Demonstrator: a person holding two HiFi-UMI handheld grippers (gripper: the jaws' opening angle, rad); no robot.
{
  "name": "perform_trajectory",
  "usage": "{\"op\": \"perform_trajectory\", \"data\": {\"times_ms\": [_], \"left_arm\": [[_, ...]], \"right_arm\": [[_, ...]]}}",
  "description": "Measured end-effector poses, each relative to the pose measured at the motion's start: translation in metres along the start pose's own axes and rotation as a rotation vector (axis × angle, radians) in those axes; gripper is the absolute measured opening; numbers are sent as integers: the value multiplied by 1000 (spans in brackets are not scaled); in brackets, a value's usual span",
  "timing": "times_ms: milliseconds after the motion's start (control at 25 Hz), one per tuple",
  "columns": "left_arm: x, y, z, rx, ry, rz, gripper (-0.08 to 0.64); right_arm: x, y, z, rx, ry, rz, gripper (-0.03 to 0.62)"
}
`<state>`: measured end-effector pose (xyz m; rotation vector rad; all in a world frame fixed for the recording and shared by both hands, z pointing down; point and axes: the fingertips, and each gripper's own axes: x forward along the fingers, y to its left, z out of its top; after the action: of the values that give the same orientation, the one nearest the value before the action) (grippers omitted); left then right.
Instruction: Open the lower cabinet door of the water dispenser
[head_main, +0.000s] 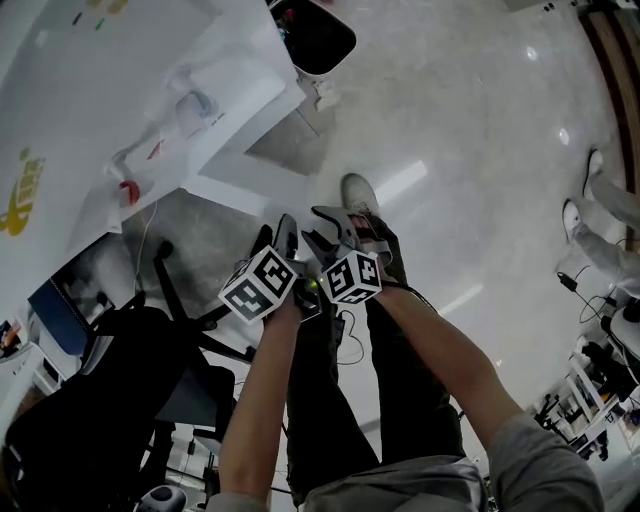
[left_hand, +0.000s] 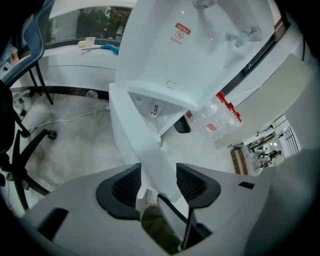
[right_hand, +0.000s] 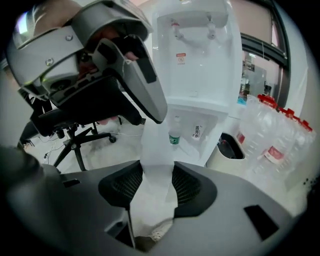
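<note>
The white water dispenser (left_hand: 190, 45) (right_hand: 195, 65) stands with its lower cabinet open; a green-labelled bottle (right_hand: 174, 136) shows inside. The white cabinet door (left_hand: 132, 140) (right_hand: 157, 150) swings out edge-on toward me. My right gripper (right_hand: 156, 182) is shut on the door's edge, both pads pressed against it. My left gripper (left_hand: 157, 177) straddles the same edge a little higher, jaws open and a slim gap at the left pad. In the head view the left gripper (head_main: 283, 240) and right gripper (head_main: 335, 225) sit side by side below the dispenser (head_main: 215, 90).
A black office chair (head_main: 100, 400) (left_hand: 20, 150) stands to the left. A pack of red-capped water bottles (right_hand: 270, 135) (left_hand: 215, 115) and a bin with a black liner (right_hand: 230, 147) (head_main: 315, 35) sit right of the dispenser. A person's feet (head_main: 590, 210) are at the far right.
</note>
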<state>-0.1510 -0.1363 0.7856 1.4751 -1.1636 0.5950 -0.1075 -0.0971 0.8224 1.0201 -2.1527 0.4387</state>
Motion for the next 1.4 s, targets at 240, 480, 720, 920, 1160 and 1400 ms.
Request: {"op": "perform_trajectory", "data": {"times_ms": [240, 480, 720, 920, 1160, 1400], "left_arm": [[2, 19, -11, 47, 75, 24, 207], [-1, 43, -18, 134, 142, 7, 207], [-12, 62, -24, 204, 176, -27, 207], [-22, 79, -29, 207, 192, -48, 263], [-33, 113, -26, 262, 200, -15, 224], [-40, 132, -23, 297, 205, -37, 210]], "right_arm": [[-1, 32, -1, 33, -10, 10, 186], [2, 62, 2, 47, -25, 29, 183], [5, 92, 5, 43, -15, 67, 179], [11, 122, 10, 2, -3, 131, 172], [20, 154, 22, 6, -14, 207, 144], [19, 165, 37, 75, -44, 286, 144]]}}
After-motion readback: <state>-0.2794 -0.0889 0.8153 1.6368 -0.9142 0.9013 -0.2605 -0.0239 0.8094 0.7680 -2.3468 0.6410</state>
